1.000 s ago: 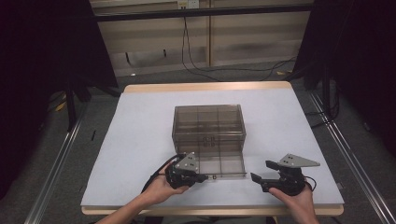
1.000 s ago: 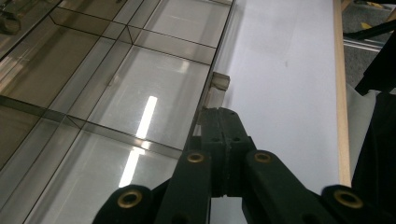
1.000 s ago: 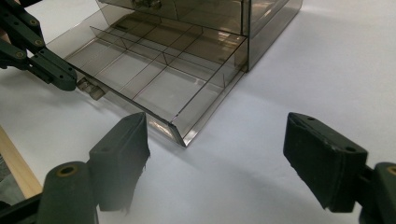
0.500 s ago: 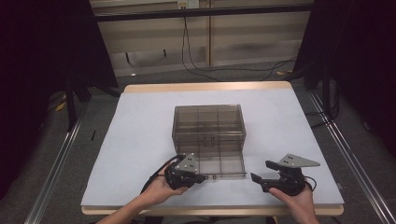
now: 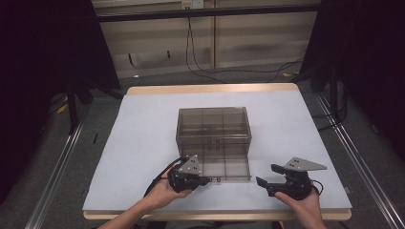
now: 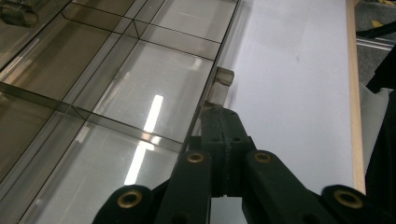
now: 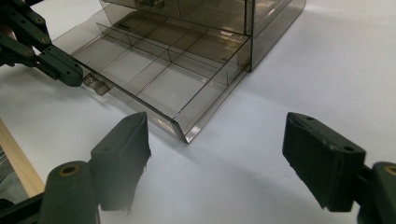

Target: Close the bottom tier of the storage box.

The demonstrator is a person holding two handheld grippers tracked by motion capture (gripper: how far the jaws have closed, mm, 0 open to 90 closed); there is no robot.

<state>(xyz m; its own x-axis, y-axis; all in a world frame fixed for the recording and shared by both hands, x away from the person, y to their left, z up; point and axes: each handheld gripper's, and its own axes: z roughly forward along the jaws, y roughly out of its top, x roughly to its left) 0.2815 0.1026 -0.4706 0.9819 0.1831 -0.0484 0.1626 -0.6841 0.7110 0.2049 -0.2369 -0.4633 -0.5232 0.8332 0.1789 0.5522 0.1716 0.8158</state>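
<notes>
A smoky clear drawer cabinet [image 5: 214, 126] stands mid-table. Its bottom drawer [image 5: 224, 167] is pulled out toward me, its divided compartments bare [image 7: 173, 84]. My left gripper [image 5: 205, 180] is shut on the drawer's small front handle [image 6: 223, 77], whose tip pokes out past the closed jaws [image 6: 219, 114]. From the right gripper view the left gripper [image 7: 74, 77] meets that handle [image 7: 98, 84] at the drawer's near left corner. My right gripper [image 5: 265, 174] rests low over the table to the right of the drawer, open, with only white tabletop between its pads [image 7: 219, 140].
The white table top [image 5: 143, 143] has a wooden edge [image 5: 215, 88] at the back and another along the front. Black frame posts and a dark curtain flank both sides. Cables [image 5: 200, 62] lie on the floor beyond the table.
</notes>
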